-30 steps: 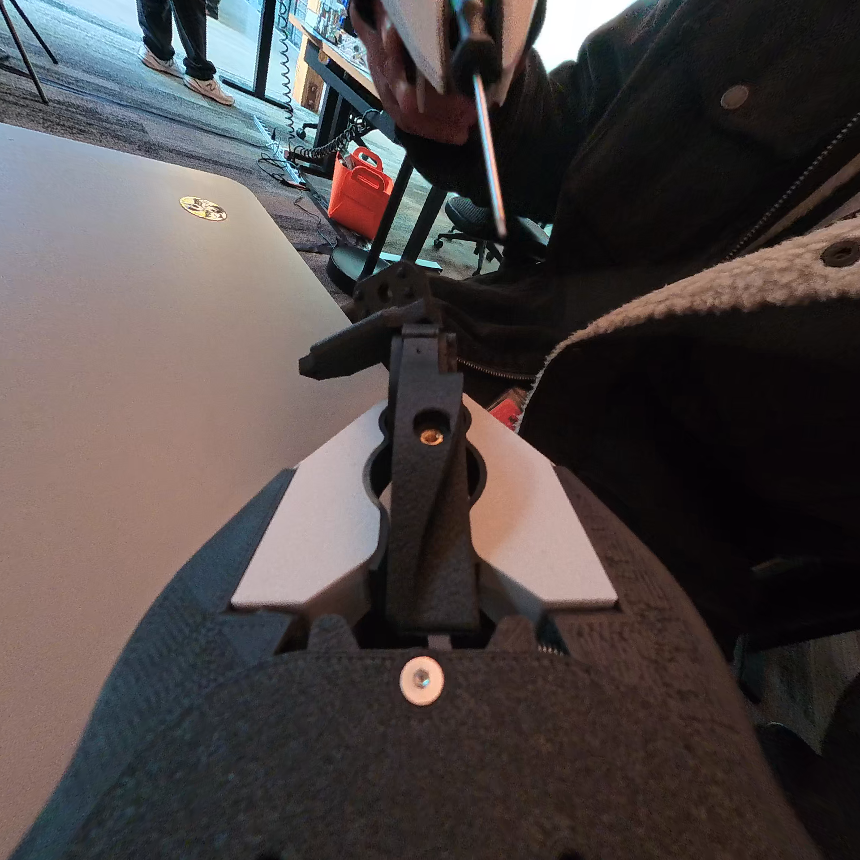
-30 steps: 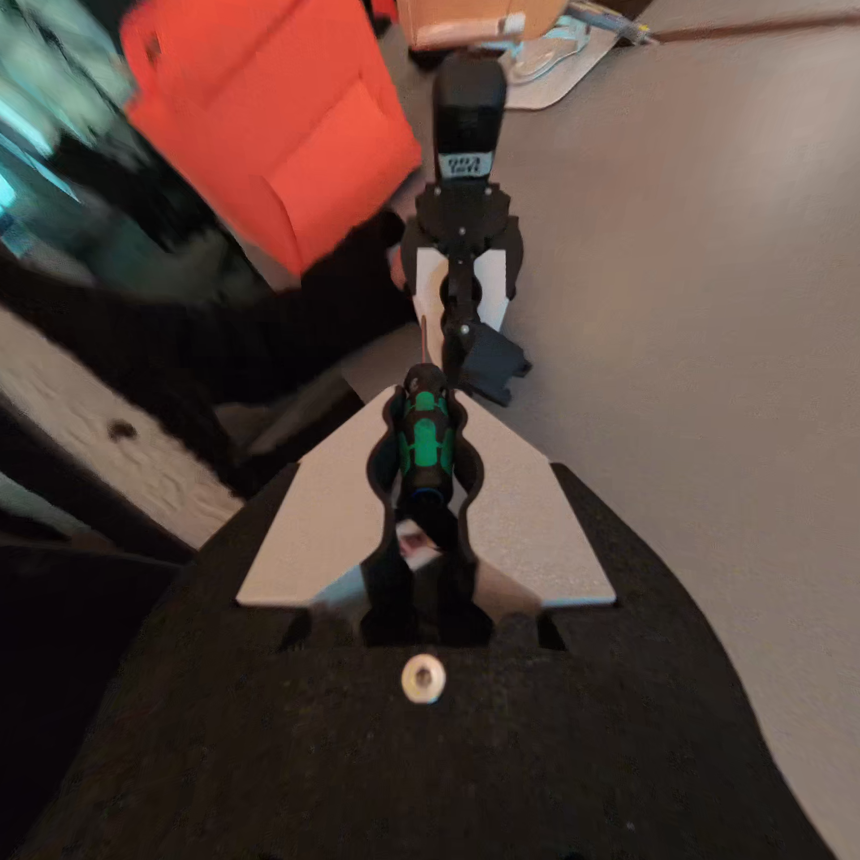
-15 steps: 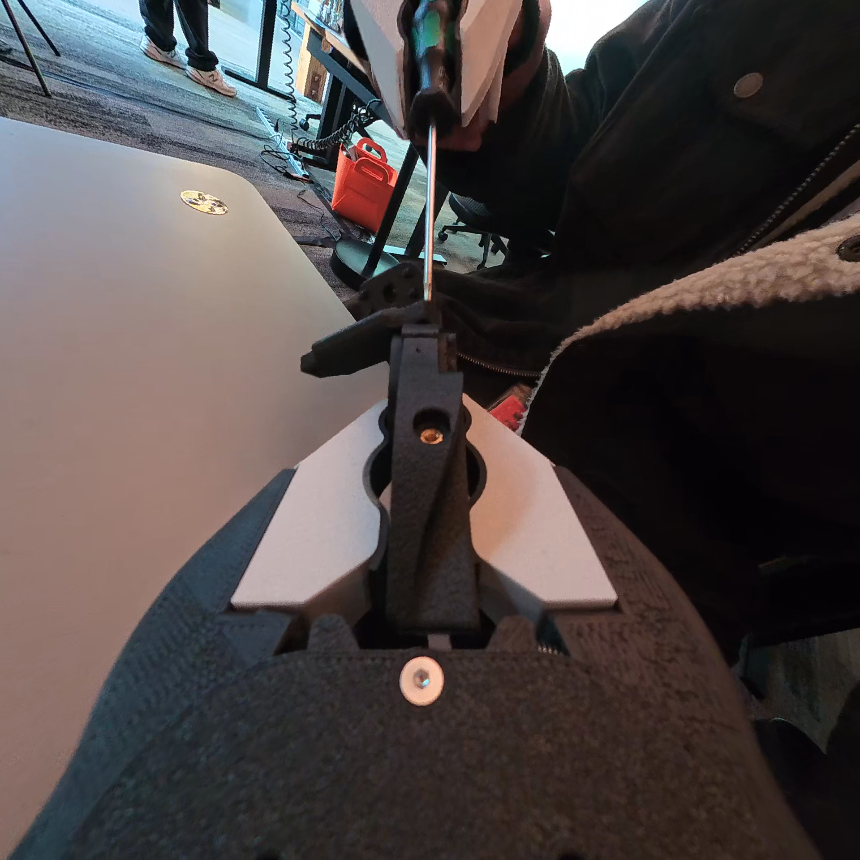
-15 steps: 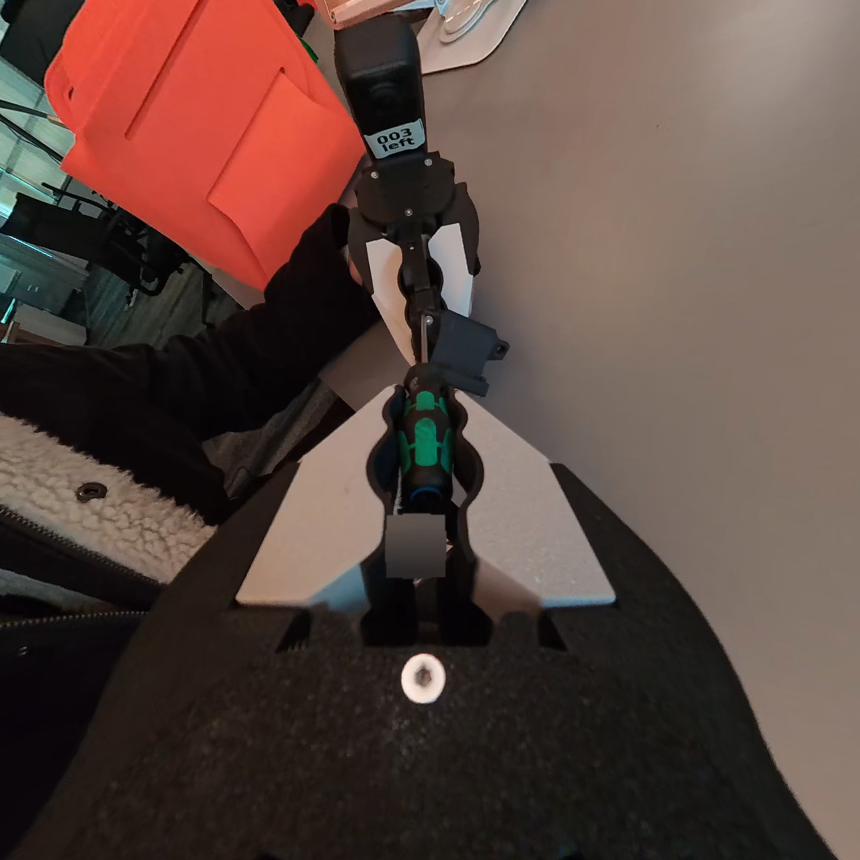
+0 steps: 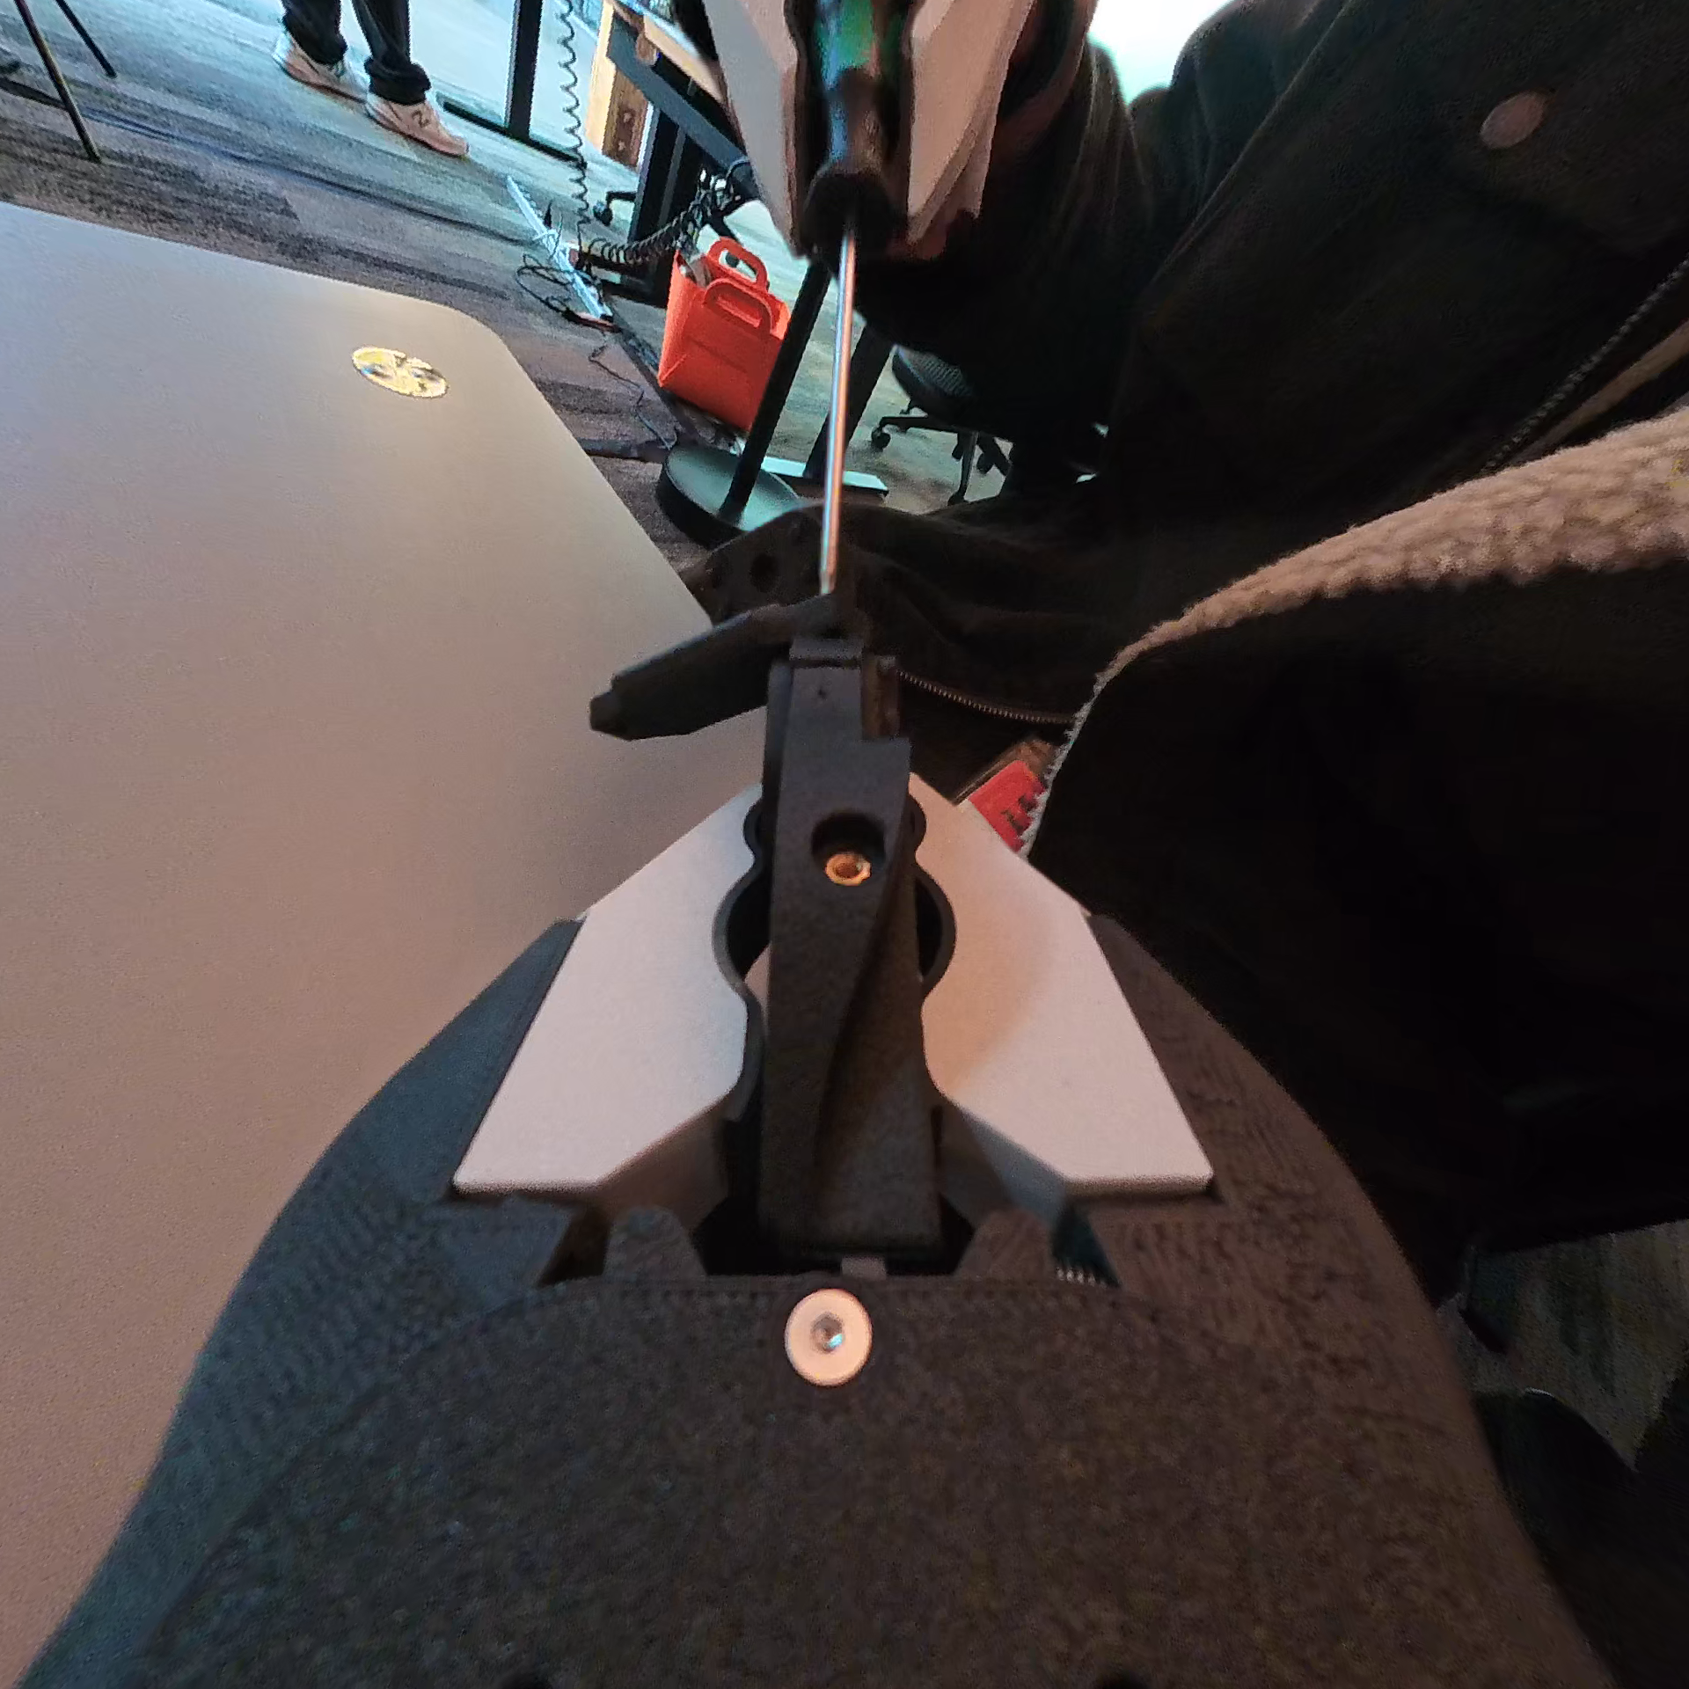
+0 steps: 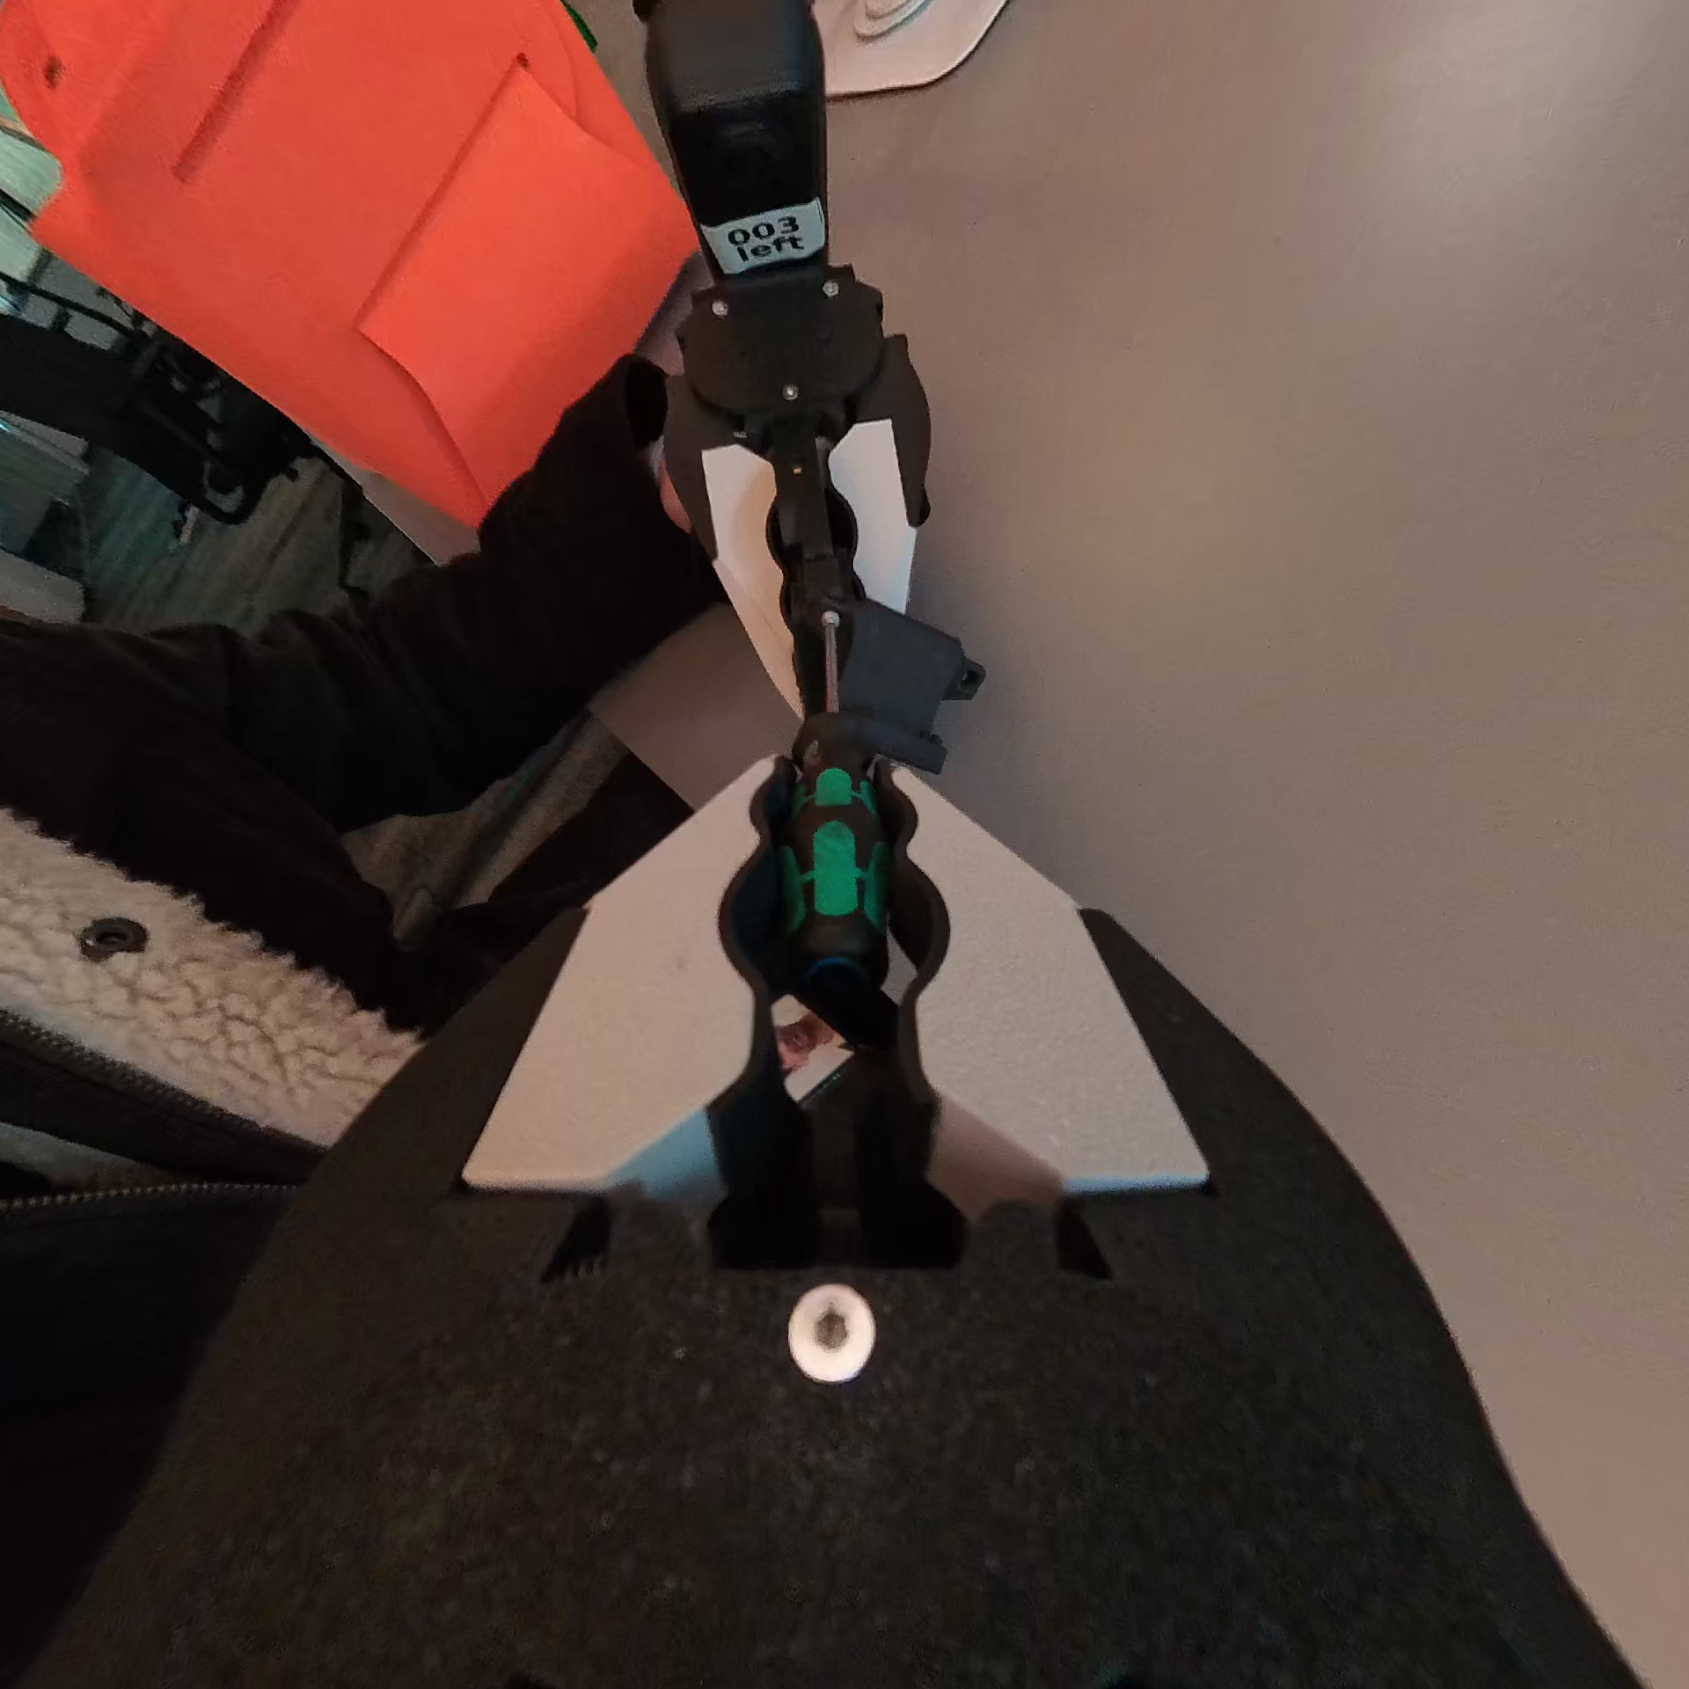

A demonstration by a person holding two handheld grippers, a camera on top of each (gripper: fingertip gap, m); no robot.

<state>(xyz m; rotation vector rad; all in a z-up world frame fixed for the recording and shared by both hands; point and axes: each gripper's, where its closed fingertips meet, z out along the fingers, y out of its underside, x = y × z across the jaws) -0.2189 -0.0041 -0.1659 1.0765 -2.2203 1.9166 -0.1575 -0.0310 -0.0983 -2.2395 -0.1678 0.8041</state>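
The left gripper clamps a black printed part beside the table, a screwdriver tip touching the part's top.

Soft daylight, wide-angle distortion, slight blur

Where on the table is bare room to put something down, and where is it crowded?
The grey table is bare from the black printed part out to its rounded corner with the round metal disc. It is crowded at the near edge, where the left gripper, the screwdriver in the right gripper and the person's jacket meet.
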